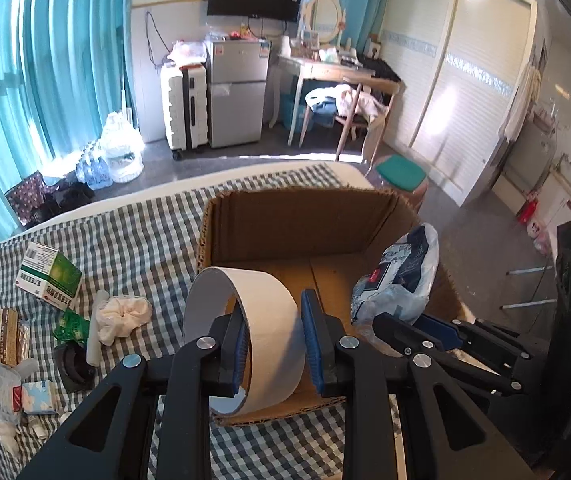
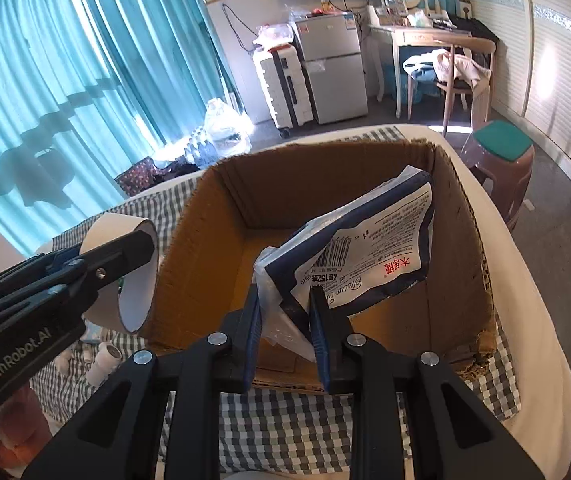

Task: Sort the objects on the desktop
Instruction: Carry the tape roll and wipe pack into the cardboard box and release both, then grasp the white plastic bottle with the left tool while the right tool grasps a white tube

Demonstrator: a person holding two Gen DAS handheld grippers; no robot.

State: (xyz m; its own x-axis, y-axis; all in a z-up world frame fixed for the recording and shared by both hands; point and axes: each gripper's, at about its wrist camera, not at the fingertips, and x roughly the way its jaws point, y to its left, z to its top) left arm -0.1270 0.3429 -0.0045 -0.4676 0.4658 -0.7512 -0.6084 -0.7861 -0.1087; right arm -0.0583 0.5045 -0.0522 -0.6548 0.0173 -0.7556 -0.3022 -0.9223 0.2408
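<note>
Brown cardboard box sits on the bed, near its far right corner, on the checked cover. Both tongs are over the box, so this looks like the putting-in step of the sorting.

The left tongs are shut on a big roll of tape, squeezing one side of the ring. The roll hangs over the near left edge of the box. The right tongs are pinching a soft pack of tissues by its plastic corner. The pack hangs above the inside of the box, tilted.

Next, I think both tongs need to open so the roll and the pack drop in. The roll should go a bit further in first, or it may fall outside.

More small things still lie at the left side of the bed, like a green medicine box.
</note>
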